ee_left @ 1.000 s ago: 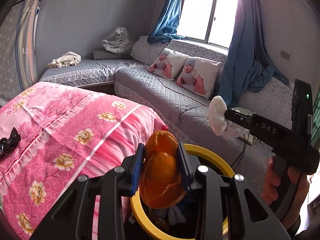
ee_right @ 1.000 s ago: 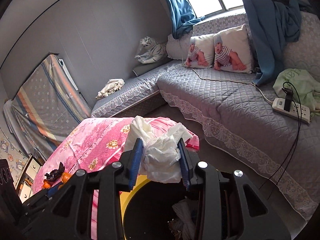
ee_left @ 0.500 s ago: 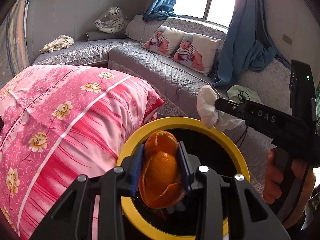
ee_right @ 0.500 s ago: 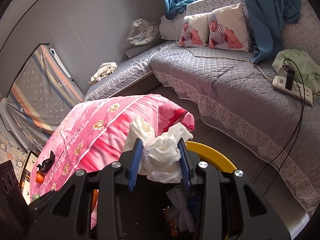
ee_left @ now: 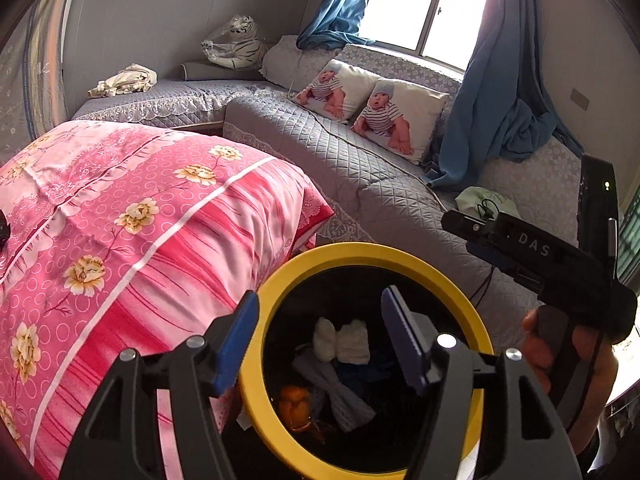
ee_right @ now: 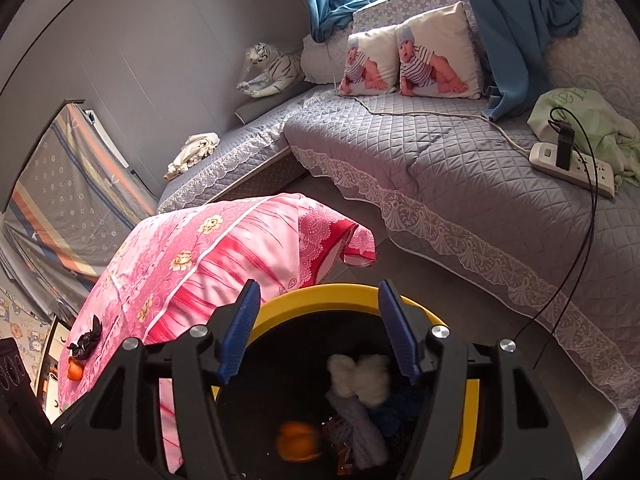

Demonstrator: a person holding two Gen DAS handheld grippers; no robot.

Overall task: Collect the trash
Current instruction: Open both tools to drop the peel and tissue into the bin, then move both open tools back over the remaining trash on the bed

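Pink floral bedspread, grey quilted sofa, yellow-rimmed bin, both tongs opening, empty

Bright daylight pours through the window at upper right, blue curtains beside it. A grey quilted corner sofa fills the middle, two baby-print cushions and a plush white tiger upon it, grey walls behind.

A round trash bin with a bright yellow rim stands beside a pink flowered cloth, its dark inside open to view. Inside lies a crumpled white tissue, resting on top of pale grey and blue scraps. An orange peel sits lower at the left of the bin, blurred in the right wrist view.
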